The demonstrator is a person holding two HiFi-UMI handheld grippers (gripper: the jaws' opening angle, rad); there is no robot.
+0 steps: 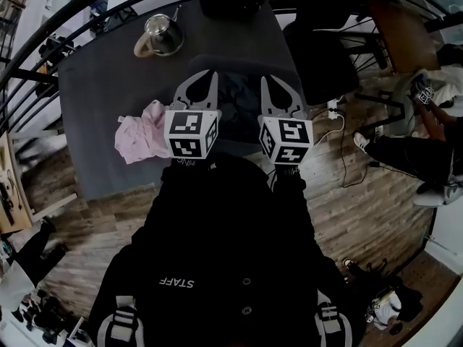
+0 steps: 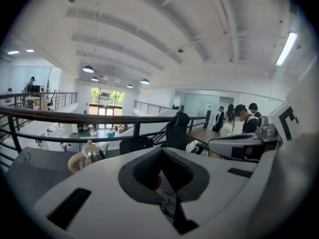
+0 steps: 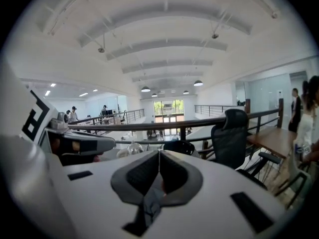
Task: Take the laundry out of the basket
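Observation:
In the head view a dark laundry basket [image 1: 289,74] stands on the grey table [image 1: 101,85], with dark cloth [image 1: 242,96] inside it. A pink garment [image 1: 141,132] lies crumpled on the table, left of the basket. My left gripper [image 1: 211,78] hovers over the basket's left part and my right gripper [image 1: 265,82] over its right part. Both point away from me. In the left gripper view the jaws meet at the tip of the left gripper [image 2: 162,149], and in the right gripper view the right gripper [image 3: 159,153] is closed the same way. Neither holds any cloth.
A glass kettle [image 1: 163,35] on a round wooden coaster stands at the table's far side, also seen as the kettle [image 2: 92,153] in the left gripper view. A black office chair [image 1: 325,56] is to the right. A dark railing [image 2: 75,117] runs beyond the table. A seated person's legs [image 1: 405,154] are at the far right.

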